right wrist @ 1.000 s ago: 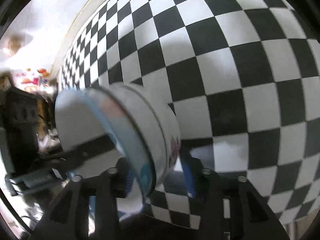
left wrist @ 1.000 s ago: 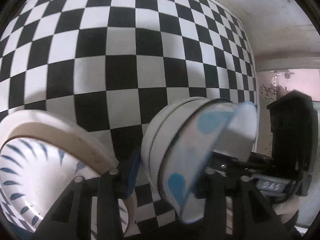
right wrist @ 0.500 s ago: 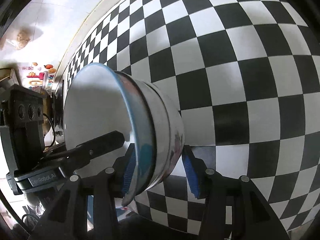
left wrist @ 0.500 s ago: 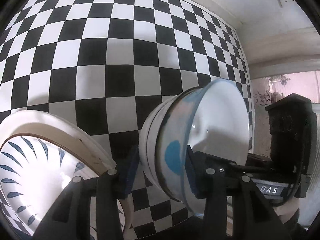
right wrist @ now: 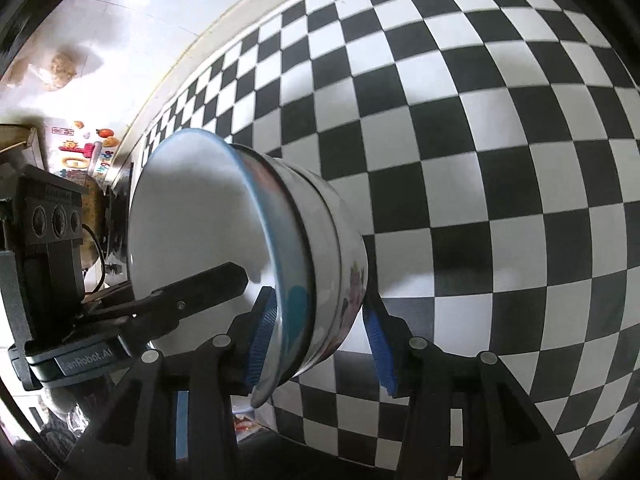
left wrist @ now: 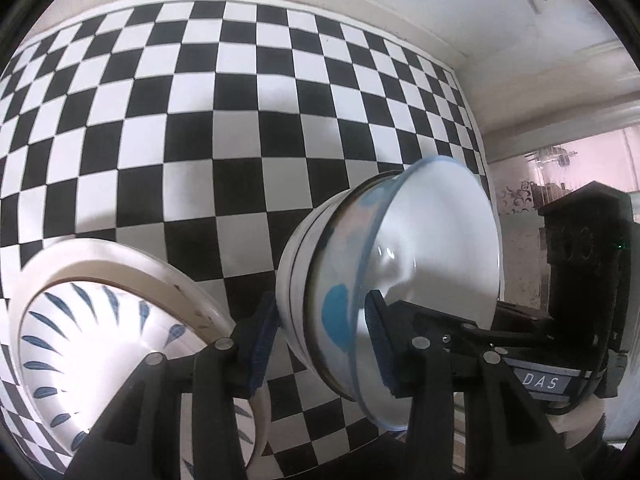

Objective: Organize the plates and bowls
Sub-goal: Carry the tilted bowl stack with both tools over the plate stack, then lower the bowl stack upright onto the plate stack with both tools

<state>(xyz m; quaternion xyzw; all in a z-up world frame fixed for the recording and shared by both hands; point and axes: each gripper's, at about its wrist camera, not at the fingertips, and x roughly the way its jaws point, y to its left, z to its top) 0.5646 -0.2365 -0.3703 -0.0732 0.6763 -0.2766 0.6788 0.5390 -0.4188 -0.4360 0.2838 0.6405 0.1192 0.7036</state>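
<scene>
Held thing: a stack of nested bowls (left wrist: 384, 280), blue-rimmed one innermost, white ones outside it, carried clear of the checkered tablecloth (left wrist: 200, 140) and tipped, mouth toward 3 o'clock in the left wrist view.
Left gripper (left wrist: 320, 344): fingers clamped on the stack's rim, one blue pad against the outer wall, the other inside the bowl; it bites at about 6 o'clock of the rim.
Right gripper (right wrist: 320, 340): fingers closed on the opposite rim, one pad inside the blue-rimmed bowl, the other outside the floral-printed wall (right wrist: 354, 280).
Why two grips: my guess is that pinching all rims together from both sides keeps the nested bowls from sliding apart while tilted.
Plate (left wrist: 120, 332): white with blue leaf strokes, at 8 o'clock in the left view, just beside the left gripper; whether it rests flat I cannot tell.
Likely purpose: moving the bowl stack as one unit to its sorted spot, apart from the plate.
</scene>
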